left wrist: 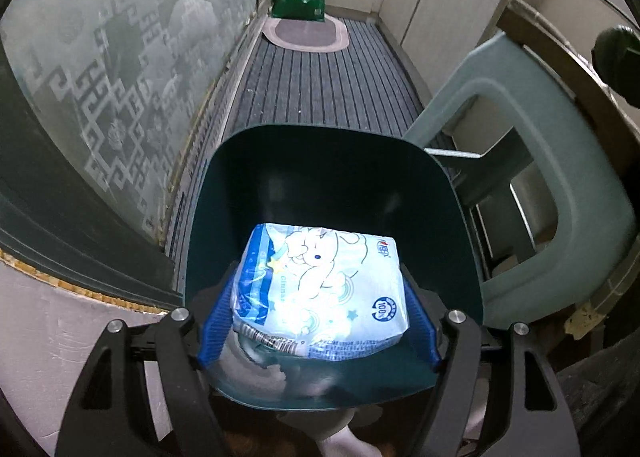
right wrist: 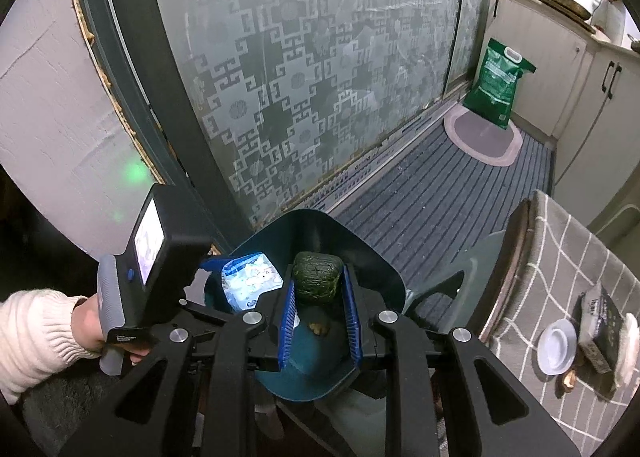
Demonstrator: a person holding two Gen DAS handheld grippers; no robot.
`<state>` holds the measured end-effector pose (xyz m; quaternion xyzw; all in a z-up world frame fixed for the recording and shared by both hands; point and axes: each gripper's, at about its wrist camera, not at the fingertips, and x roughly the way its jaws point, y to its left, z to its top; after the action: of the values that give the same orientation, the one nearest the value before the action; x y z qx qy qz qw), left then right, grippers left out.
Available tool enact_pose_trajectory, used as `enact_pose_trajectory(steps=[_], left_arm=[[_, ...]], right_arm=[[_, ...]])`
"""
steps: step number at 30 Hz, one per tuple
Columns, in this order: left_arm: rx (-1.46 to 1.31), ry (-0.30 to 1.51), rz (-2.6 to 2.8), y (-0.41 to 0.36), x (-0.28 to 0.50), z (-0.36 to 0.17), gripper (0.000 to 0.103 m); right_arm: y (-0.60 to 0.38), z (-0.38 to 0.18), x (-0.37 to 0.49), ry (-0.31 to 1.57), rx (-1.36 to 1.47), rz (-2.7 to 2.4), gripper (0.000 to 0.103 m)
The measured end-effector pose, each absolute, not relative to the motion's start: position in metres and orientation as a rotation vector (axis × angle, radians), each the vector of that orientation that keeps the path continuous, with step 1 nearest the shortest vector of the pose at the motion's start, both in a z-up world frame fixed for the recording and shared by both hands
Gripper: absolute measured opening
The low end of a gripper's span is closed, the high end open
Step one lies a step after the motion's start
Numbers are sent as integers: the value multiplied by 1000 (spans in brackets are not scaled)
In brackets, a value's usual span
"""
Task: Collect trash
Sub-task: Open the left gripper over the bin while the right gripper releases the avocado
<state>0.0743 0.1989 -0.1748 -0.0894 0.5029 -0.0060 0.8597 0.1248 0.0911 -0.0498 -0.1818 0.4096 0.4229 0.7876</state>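
the left gripper [left wrist: 320, 297] grasps one tissue pack [left wrist: 320, 293] across its short sides, long axis 9-to-3, above the teal bin [left wrist: 336, 161]. the right gripper [right wrist: 318, 301] is clenched on one dark green lump [right wrist: 316, 277], also over the bin's mouth, at 3 o'clock from the pack. both loads hang equally near. count: two items, one bin.
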Motion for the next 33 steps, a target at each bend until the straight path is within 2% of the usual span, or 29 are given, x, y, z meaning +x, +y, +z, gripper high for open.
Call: enact_pose_trajectory(steps=[11,17,24,33], left_arm=[[-187,1023,-3,205,70,-162,80],[-191,924,28,214,55,-130,70],[-223,768,60,227,33,-75,50],[-246,639,47,225,9,-20,38]], right_arm=[[99,-67,129,923,-410,896,22],[107,-78,128,943,-424,892,22],[117,-101,128,990,-452,884,22],[136,-141,125,1068,-505,886,22]])
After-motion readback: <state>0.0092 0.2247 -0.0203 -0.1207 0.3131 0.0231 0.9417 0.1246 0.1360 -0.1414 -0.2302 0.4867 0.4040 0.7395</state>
